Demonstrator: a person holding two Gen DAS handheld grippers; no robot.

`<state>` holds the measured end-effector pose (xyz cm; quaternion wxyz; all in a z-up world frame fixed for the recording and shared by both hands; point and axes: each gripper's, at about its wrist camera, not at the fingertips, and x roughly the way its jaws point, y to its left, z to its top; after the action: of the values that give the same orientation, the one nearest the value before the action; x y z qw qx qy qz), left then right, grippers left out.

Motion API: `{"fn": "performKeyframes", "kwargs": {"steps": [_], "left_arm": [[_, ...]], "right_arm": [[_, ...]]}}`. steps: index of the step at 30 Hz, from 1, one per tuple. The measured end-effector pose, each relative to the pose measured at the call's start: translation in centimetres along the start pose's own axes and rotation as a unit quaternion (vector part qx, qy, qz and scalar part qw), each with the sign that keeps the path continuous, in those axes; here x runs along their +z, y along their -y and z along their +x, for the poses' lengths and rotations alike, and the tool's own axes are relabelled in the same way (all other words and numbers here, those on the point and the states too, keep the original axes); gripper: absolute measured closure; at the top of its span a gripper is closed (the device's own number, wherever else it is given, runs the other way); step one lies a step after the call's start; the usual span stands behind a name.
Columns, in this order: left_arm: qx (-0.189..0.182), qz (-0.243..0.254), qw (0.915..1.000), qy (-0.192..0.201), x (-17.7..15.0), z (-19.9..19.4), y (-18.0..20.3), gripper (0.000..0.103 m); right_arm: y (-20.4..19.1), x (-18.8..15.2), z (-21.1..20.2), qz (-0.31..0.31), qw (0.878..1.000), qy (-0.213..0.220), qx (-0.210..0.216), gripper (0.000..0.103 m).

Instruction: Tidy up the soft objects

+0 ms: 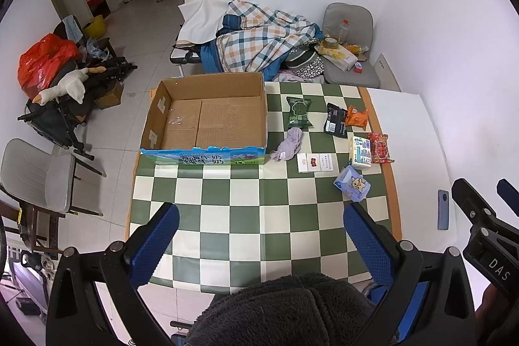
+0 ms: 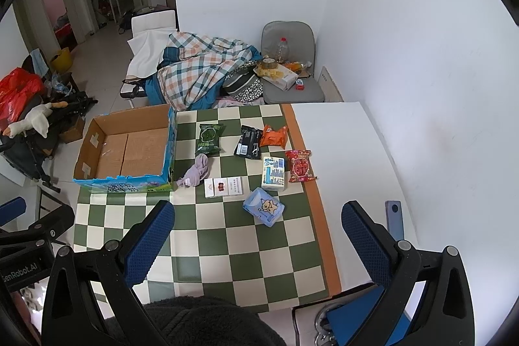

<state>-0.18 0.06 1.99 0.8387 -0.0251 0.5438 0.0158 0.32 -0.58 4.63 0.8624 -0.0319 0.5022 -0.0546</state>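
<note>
An empty cardboard box (image 1: pixel 207 119) (image 2: pixel 129 148) stands on the checkered table's far left. To its right lie a lilac sock (image 1: pixel 288 145) (image 2: pixel 196 172), a green packet (image 1: pixel 299 112) (image 2: pixel 211 139), a black packet (image 1: pixel 335 120) (image 2: pixel 249 141), an orange packet (image 1: pixel 356 117) (image 2: pixel 274 136), a white tissue pack (image 1: pixel 360 151) (image 2: pixel 273 173), a red packet (image 1: pixel 380 148) (image 2: pixel 300 166), a white card box (image 1: pixel 315 162) (image 2: pixel 223 187) and a blue tissue pack (image 1: pixel 352 184) (image 2: pixel 263 206). My left gripper (image 1: pixel 259 235) and right gripper (image 2: pixel 258 235) hover open over the near table, holding nothing.
A phone (image 1: pixel 443 209) (image 2: pixel 395 219) lies on the white table part at right. Behind the table are a plaid quilt (image 1: pixel 259 38) on a cot and a grey chair (image 1: pixel 352 34) with a bottle. A dark fleece sleeve (image 1: pixel 292 310) fills the bottom.
</note>
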Motion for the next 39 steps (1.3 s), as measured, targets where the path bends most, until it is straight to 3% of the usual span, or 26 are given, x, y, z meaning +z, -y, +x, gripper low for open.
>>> {"fn": "performKeyframes", "kwargs": {"steps": [39], "left_arm": [[-0.003, 0.001, 1.0000, 0.003, 0.7, -0.6, 0.9, 0.000]], "right_arm": [[0.5, 0.9, -0.8, 0.002, 1.000, 0.000, 0.003, 0.000]]}}
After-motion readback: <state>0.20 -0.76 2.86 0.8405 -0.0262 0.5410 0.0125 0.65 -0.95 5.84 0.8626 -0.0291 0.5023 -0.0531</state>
